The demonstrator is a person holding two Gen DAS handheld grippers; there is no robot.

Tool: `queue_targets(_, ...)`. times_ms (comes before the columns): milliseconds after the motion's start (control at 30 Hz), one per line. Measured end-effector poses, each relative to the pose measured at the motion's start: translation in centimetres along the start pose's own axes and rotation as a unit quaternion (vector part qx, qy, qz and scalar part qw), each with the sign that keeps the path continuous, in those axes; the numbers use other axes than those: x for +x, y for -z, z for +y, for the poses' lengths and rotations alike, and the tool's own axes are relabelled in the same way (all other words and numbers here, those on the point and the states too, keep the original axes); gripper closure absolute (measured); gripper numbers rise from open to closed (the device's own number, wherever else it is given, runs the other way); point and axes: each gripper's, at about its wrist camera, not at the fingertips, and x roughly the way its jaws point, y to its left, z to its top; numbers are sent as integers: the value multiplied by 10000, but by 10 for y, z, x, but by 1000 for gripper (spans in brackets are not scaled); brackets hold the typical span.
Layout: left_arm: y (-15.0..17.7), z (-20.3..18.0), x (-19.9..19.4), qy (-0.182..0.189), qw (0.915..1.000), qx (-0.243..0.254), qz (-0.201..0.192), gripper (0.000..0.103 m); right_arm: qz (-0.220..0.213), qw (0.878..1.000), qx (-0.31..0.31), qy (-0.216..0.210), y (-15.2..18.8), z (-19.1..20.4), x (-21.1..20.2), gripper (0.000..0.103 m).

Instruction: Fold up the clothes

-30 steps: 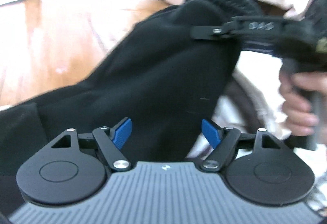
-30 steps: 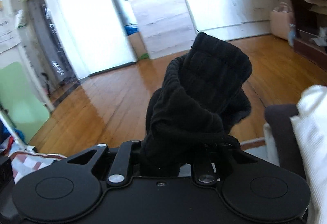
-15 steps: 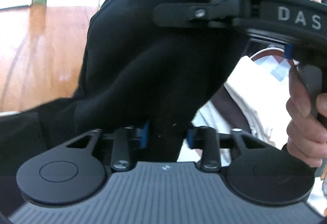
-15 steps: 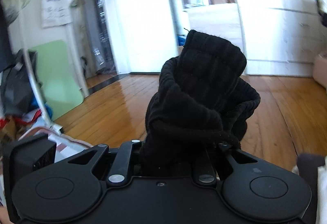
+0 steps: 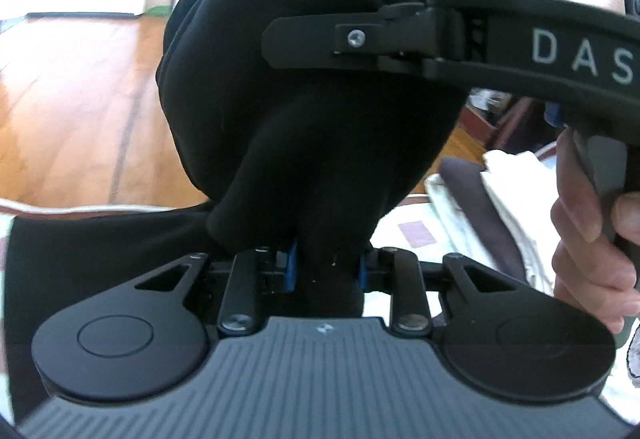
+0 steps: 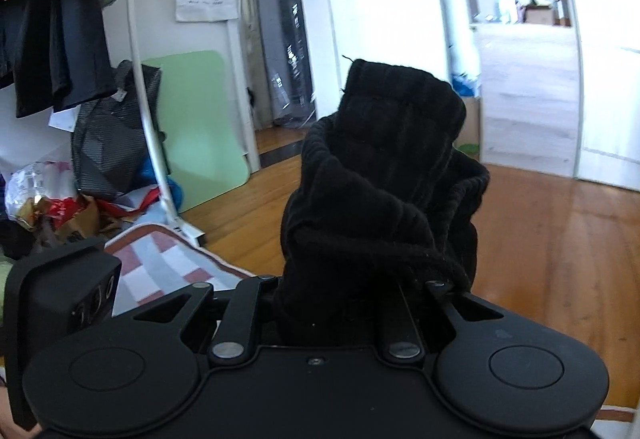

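- Your left gripper (image 5: 326, 271) is clenched on a fold of the black garment (image 5: 312, 111); the blue pads (image 5: 291, 265) press the cloth from both sides.
- Your right gripper (image 6: 340, 303) is clamped on the ribbed cuff (image 6: 392, 143) of the same garment, which stands up bunched between its jaws. In the left view it reaches in from the right, with a hand (image 5: 592, 223) on its handle.
- The garment hangs in the air between the two grips, above the wooden floor (image 5: 72, 111). A darker part of it trails low at the left of the left view; whether that part rests on anything I cannot tell.
- To do this step well, I judge you should draw the two grips apart until the cloth between them goes taut, keeping both at one height so the edge runs straight.
- Hold both clamps firm; the knit is thick and could slip out of a shallow bite.
- The long axis looks to run from the ribbed cuff, pointing up and away, down to the left grip, then on to the trailing part.
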Motion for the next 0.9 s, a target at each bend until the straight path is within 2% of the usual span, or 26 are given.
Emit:
queue_targets(67, 5, 18, -8, -288, 9992, -144, 225, 63, 233, 9997, 32, -113, -3, 13, 19, 81)
queue_targets(100, 9, 27, -12, -448, 9981, -215, 358, 47, 384, 9991, 66, -183, -4, 20, 29, 80)
queue_targets(133, 12, 37, -16, -635, 9962, -296, 519, 35, 575, 9977, 134, -347, -3, 26, 41, 71)
queue_targets(167, 17, 48, -19, -847, 9933, -364, 704, 35, 745, 9952, 178, -604, 0, 32, 54, 56)
queue_targets(233, 24, 74, -22, -1306, 9846, -483, 1053, 35, 884, 9895, 160, -1135, 11, 41, 75, 30)
queue_targets(300, 28, 106, -20, -1814, 9718, -694, 1338, 35, 939, 9885, 245, -1164, 26, 44, 86, 29)
queue_targets(333, 30, 121, -20, -1910, 9674, -872, 1420, 35, 991, 9879, 359, -1137, 33, 43, 88, 28)
queue_targets(400, 41, 147, -22, -1861, 9623, -1333, 1470, 35, 1122, 9828, 775, -1245, 49, 34, 85, 28)
queue_targets(433, 51, 155, -28, -1747, 9606, -1637, 1414, 35, 1158, 9804, 948, -1279, 59, 28, 81, 28)
queue_targets(500, 71, 171, -39, -1513, 9540, -2240, 1297, 35, 1328, 9784, 1154, -1085, 81, 18, 74, 28)
queue_targets(600, 89, 194, -54, -1408, 9366, -3007, 1116, 35, 1709, 9752, 1246, -653, 111, 6, 65, 28)
queue_targets(700, 95, 210, -75, -1623, 9276, -3299, 664, 34, 1800, 9743, 1309, -359, 128, 2, 48, 28)
queue_targets(767, 98, 228, -84, -1827, 9186, -3488, 334, 31, 1779, 9753, 1283, -242, 136, 4, 37, 28)
queue_targets(833, 101, 244, -91, -2001, 9090, -3655, 46, 30, 1846, 9768, 1078, -145, 143, 10, 31, 28)
queue_targets(900, 102, 253, -91, -1993, 9049, -3759, -151, 26, 1971, 9780, 682, -39, 146, 22, 30, 28)
